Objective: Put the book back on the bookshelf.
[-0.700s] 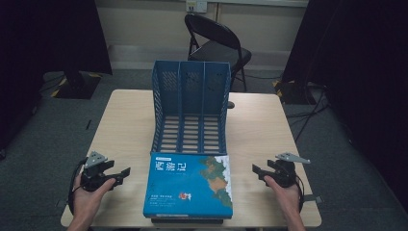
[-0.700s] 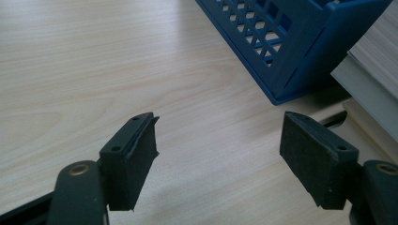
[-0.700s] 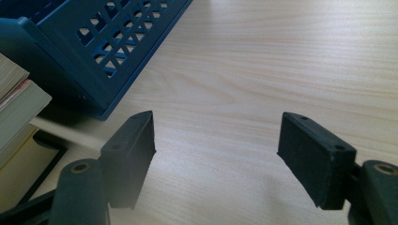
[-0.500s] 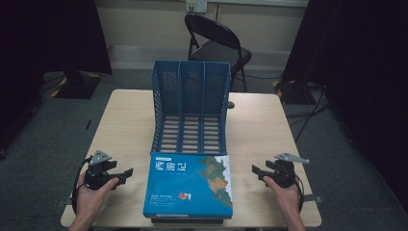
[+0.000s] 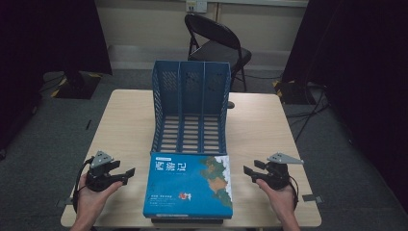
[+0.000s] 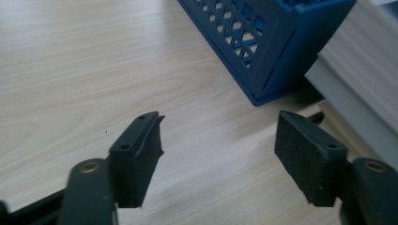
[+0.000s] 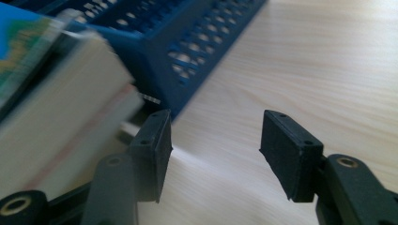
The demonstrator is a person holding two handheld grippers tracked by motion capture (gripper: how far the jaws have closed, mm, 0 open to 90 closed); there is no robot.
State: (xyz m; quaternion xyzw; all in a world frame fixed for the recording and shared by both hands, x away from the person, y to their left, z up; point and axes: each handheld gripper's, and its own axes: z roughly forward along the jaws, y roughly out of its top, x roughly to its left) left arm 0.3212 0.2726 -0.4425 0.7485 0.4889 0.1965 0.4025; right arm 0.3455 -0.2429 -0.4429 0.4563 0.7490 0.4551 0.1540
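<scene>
Black folding chair (image 5: 216, 41) behind wood table (image 5: 125, 120), wall outlet (image 5: 197, 5), grey floor

Two forearms enter from the bottom edge of the high view, one at the lower left and one at the lower right. The left hand (image 5: 91, 195) grips the left gripper (image 5: 129, 174), whose jaws point toward the frame's centre. The right hand (image 5: 281, 197) grips the right gripper (image 5: 246, 172), its jaws pointing left toward the centre. In both gripper views the black jaws stand wide apart, holding nothing.
</scene>
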